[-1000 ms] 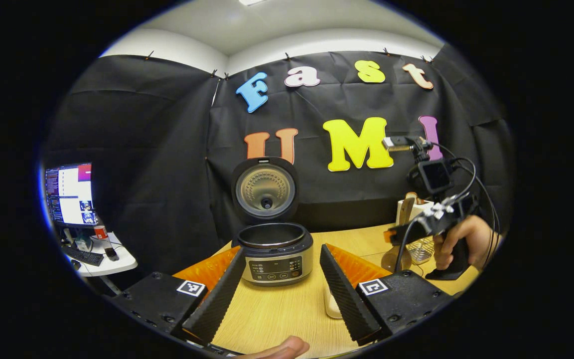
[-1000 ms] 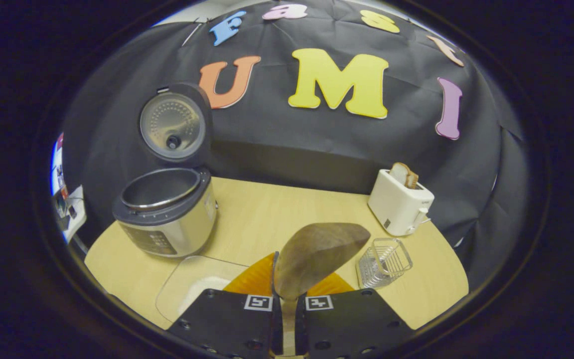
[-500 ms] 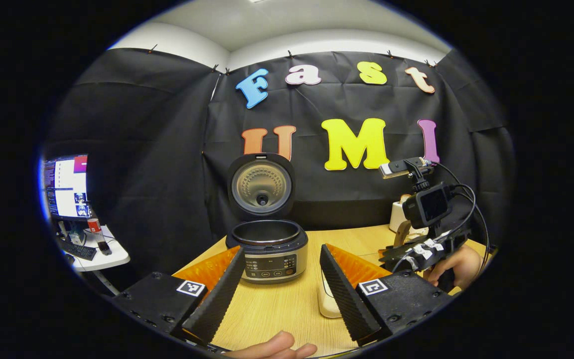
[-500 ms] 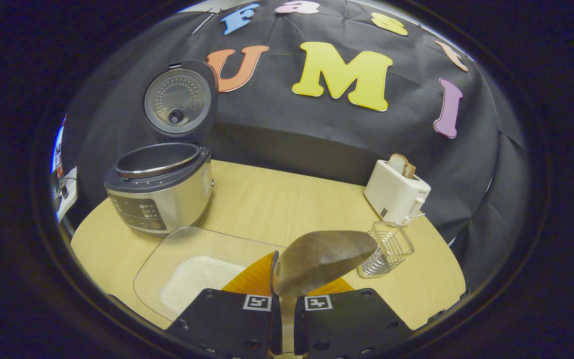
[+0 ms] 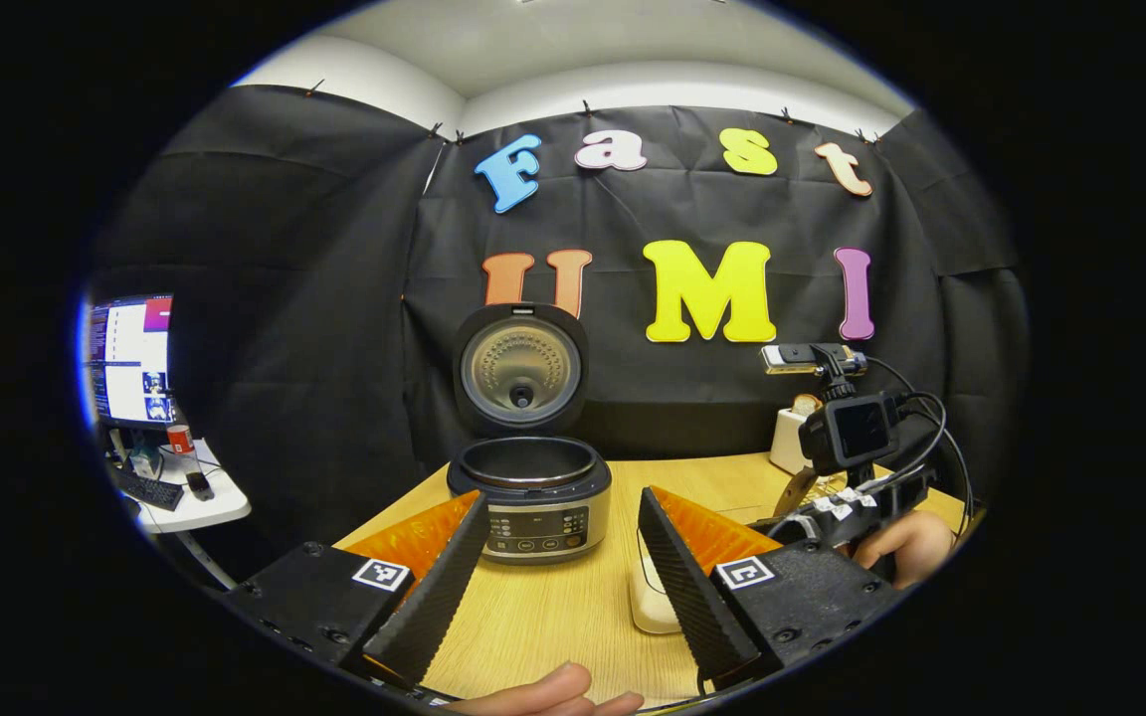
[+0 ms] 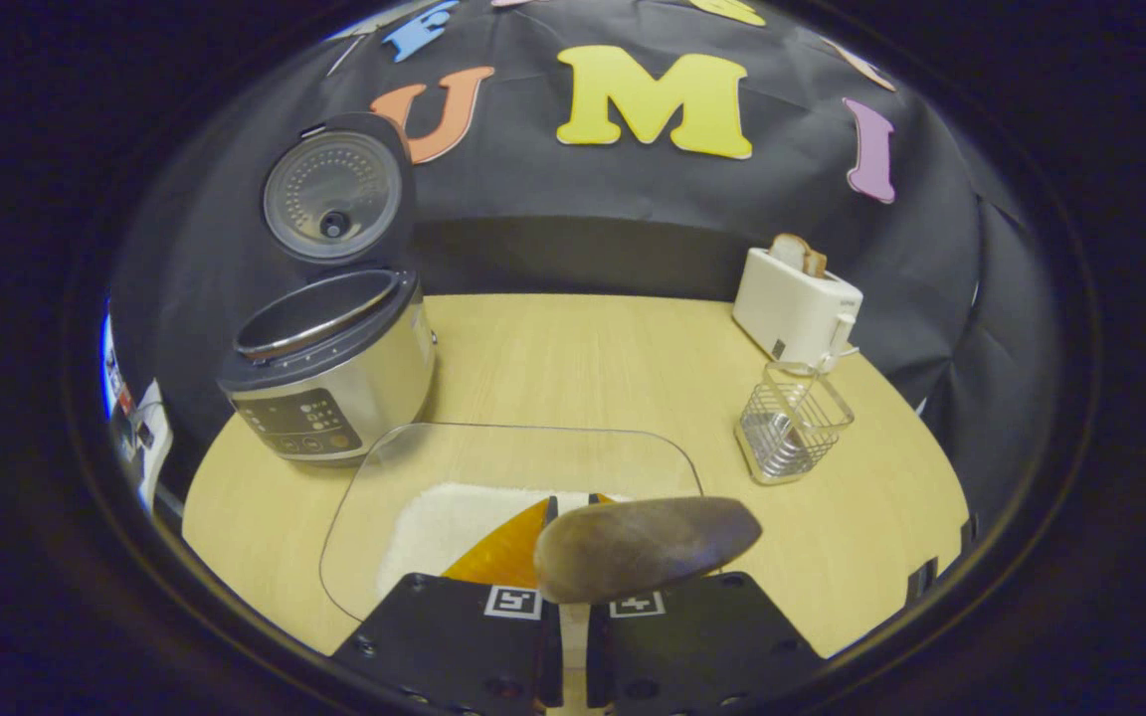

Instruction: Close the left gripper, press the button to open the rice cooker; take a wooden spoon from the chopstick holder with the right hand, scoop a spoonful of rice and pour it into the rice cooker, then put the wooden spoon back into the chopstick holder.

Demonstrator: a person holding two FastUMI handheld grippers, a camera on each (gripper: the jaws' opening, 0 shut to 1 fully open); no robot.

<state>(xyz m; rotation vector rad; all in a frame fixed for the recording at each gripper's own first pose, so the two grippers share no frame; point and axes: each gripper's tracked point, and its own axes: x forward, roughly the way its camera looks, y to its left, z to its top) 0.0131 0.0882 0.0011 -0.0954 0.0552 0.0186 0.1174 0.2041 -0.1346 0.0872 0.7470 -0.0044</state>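
Right gripper view: wooden spoon (image 6: 647, 547) hides rice (image 6: 454, 517) partly.

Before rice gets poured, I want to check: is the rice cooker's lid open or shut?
Open. The rice cooker has its lid standing upright behind the pot, showing the bare inner rim in both views.

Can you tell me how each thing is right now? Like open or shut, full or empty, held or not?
Rice cooker: lid up, pot looks empty.
Wooden spoon: held by the right gripper, bowl empty, over the dish.
Glass dish: rice inside.
Chopstick holder: upright, empty.
Toaster: bread sticking up.
Left gripper: fingers open, holding nothing.
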